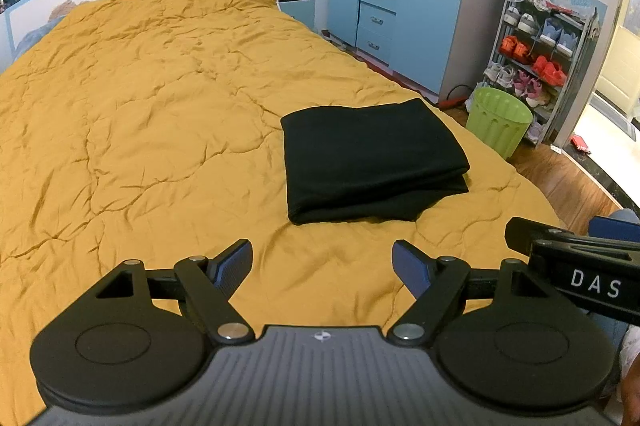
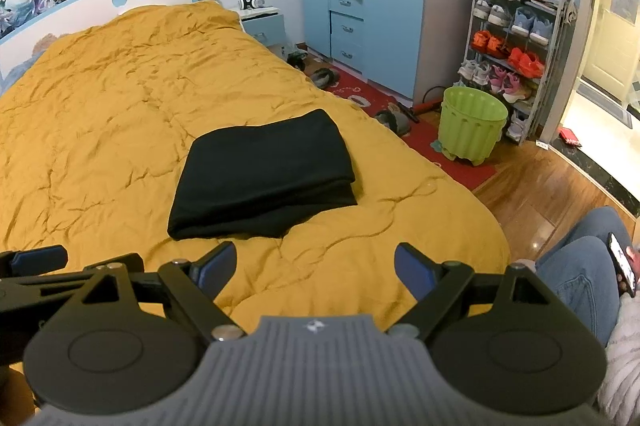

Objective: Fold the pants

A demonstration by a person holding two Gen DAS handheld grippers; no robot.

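Observation:
Black pants [image 1: 372, 162] lie folded into a neat rectangle on the mustard-yellow bedspread [image 1: 152, 106], near the bed's right edge. They also show in the right wrist view [image 2: 262, 178]. My left gripper [image 1: 322, 262] is open and empty, held above the bedspread just short of the pants. My right gripper [image 2: 315, 264] is open and empty, also short of the pants, near the bed's front corner. Part of the right gripper's body shows at the left wrist view's right edge [image 1: 576, 266].
A green waste bin [image 2: 472, 124] stands on the floor right of the bed, beside a shoe rack [image 2: 516, 50] and a blue wardrobe [image 2: 360, 6]. A seated person's jeans-clad legs [image 2: 580, 274] are at the right. Slippers lie on a red rug [image 2: 436, 142].

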